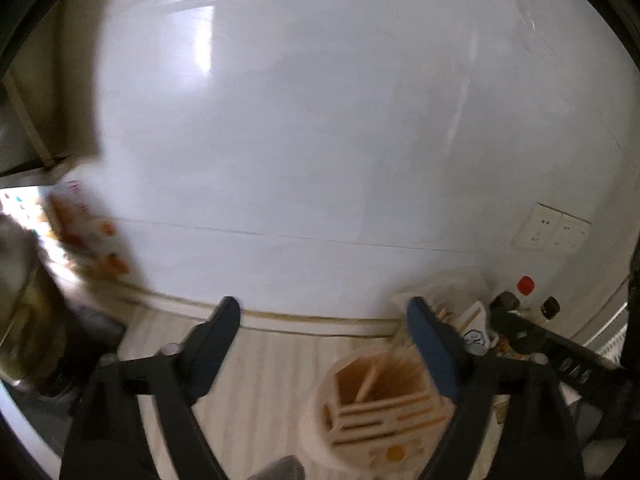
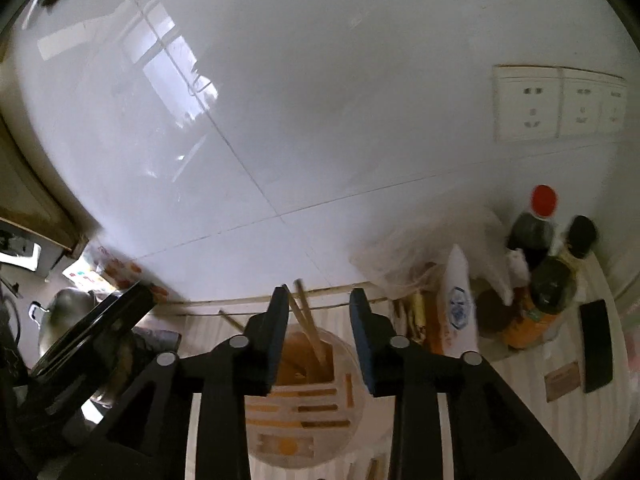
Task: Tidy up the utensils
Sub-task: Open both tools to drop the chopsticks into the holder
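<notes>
Left claw [image 1: 320, 332] spread wide over the pale striped surface [image 1: 260, 360], nothing between its pads; the round utensil holder [image 1: 376, 408] sits just inside its right finger [image 1: 430, 352], though blur makes it hard to say whether that finger touches the rim; right claw [image 2: 319, 334] parted directly above the same utensil holder [image 2: 304, 404], pads clear of everything; a pair of wooden chopsticks [image 2: 306, 320] stands tilted in the holder's open back compartment, tips poking up between the two fingers, close by the left finger but apparently not pinched; the holder's front half is a slotted lid; off to the right against the white tiled wall [image 2: 320, 100], a red-capped bottle [image 2: 534, 224], a dark-lidded jar [image 2: 550, 292] and a white packet [image 2: 458, 300] crowd together; wall sockets [image 2: 556, 104] above them; a metal pot [image 2: 64, 316] at far left.
</notes>
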